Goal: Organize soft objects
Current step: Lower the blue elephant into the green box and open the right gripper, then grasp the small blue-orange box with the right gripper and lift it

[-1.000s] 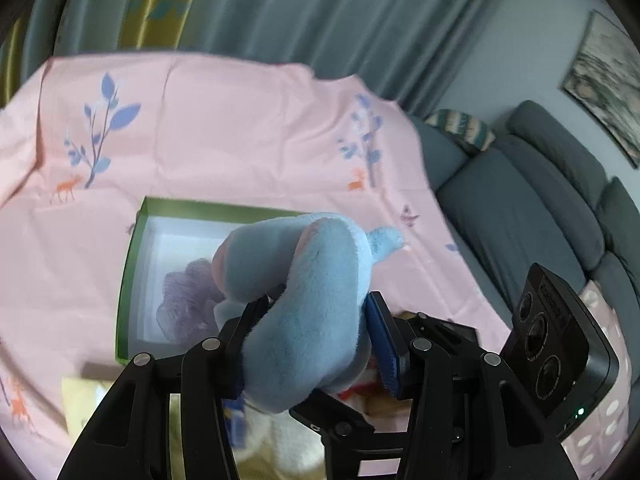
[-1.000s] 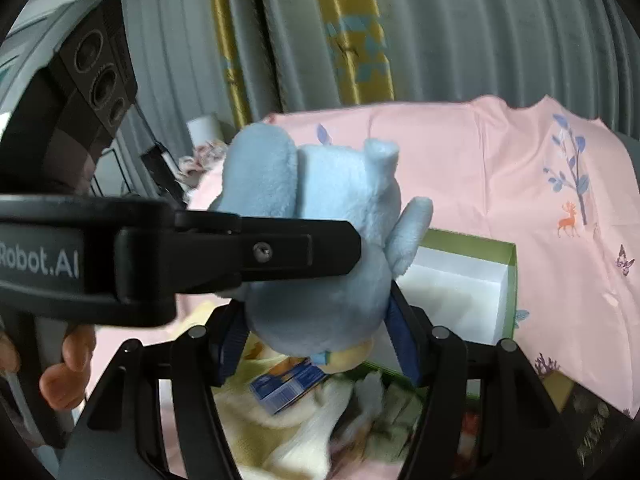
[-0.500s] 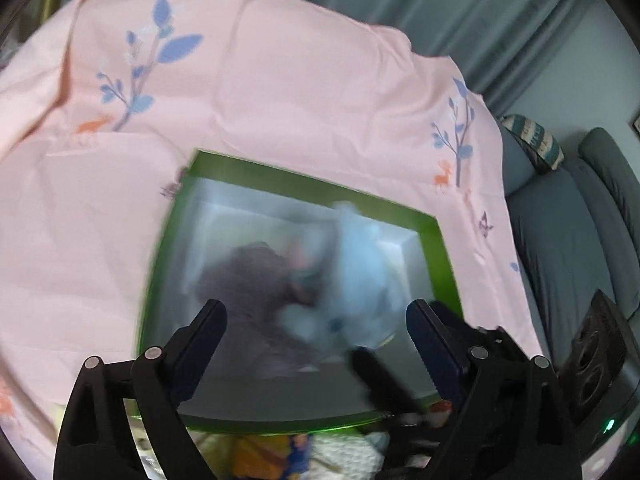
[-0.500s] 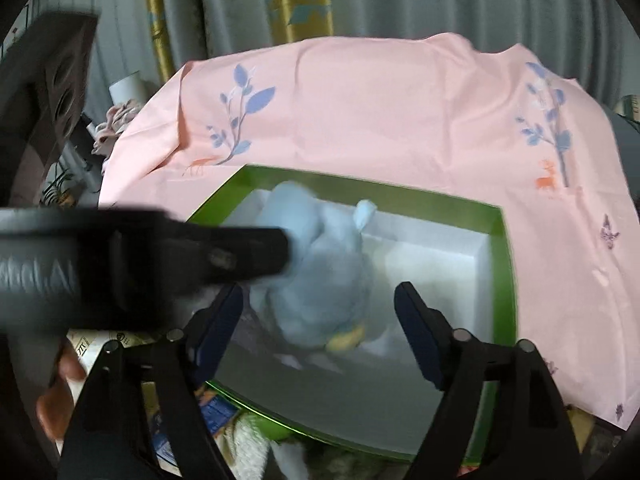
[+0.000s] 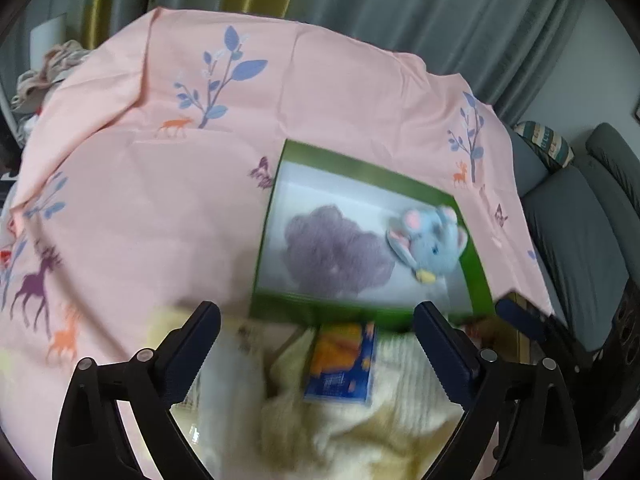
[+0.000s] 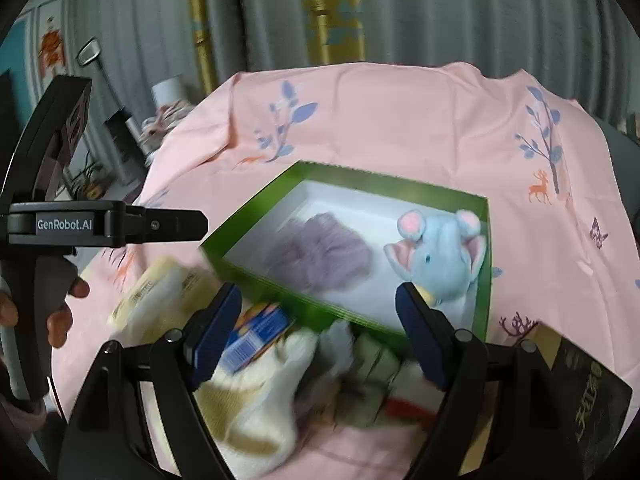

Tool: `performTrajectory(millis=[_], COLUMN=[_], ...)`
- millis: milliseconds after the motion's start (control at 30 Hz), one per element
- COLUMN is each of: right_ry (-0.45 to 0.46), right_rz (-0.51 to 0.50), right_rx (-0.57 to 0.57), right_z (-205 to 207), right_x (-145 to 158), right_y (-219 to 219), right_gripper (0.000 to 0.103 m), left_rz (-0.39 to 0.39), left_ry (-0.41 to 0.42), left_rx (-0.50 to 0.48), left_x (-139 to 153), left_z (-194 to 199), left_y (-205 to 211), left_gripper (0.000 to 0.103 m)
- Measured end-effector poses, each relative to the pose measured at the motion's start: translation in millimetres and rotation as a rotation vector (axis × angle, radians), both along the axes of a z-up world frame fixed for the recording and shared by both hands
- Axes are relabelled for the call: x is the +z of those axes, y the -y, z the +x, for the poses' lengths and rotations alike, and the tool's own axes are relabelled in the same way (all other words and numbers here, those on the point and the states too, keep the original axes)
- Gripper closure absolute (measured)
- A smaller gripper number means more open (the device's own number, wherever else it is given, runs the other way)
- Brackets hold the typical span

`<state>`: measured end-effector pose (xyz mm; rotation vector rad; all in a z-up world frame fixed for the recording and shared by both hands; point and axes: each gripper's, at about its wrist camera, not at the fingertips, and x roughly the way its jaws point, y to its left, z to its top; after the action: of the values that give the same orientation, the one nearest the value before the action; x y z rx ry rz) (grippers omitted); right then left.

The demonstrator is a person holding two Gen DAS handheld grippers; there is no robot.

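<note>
Now the blue elephant plush (image 6: 440, 256) lies in the green box (image 6: 256, 228), face toward both spread, empty tools.

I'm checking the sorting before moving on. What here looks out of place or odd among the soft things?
A stiff blue-and-orange packet lies on the cream knit outside the green box; it doesn't look soft. The blue elephant and purple fluff sit inside the box.
</note>
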<state>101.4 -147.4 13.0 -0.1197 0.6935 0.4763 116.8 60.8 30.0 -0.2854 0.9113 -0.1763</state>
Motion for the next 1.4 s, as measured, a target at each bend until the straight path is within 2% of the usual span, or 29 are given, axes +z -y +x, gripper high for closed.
performTrajectory(millis=[167,233,367,500,633,800,900,1067,1267,1400], right_ry=[0.023,0.024,0.008,-0.029,-0.097,-0.168,-0.199,-0.235,-0.211,-0.17], right_rz=[-0.056,-0.074,-0.11,-0.133,-0.165,-0.129,-0.117,-0.097,-0.039,0.075], right_rx=[0.072,0.107,0.163,0.175,0.142,0.076,0.068,0.071,0.08,0.103], right_z=[-29,-38,-45,-31,-12,9,18,28,29,14], right_x=[-8,-13,-24,-36,-55,-67,-73,-82,-80,-61], right_y=[-14,-20,-36,-53,-67,-73,-77,-86,-82,-63], right_gripper=[0.029,0.033,0.047,0.059,0.059,0.056,0.045,0.043,0.056,0.059], left_rz=[0.002,-0.023,-0.109,-0.1,-0.119,-0.131,-0.136,-0.147,-0.144,-0.149], left_ry=[0.016,0.029,0.031,0.018,0.023,0.032,0.033,0.02,0.005,0.003], left_rx=[0.02,0.043,0.089,0.11,0.115,0.108,0.094,0.083,0.083,0.067], left_x=[-8,-14,-29,-37,-39,-42,-44,-49,-53,-53], left_z=[-41,-61,-98,-119,-124,-122,-119,-113,-112,-111], left_y=[-7,-13,-32,-45,-54,-58,-56,-53,-52,-49], left_gripper=[0.006,0.006,0.006,0.006,0.006,0.006,0.006,0.006,0.006,0.006])
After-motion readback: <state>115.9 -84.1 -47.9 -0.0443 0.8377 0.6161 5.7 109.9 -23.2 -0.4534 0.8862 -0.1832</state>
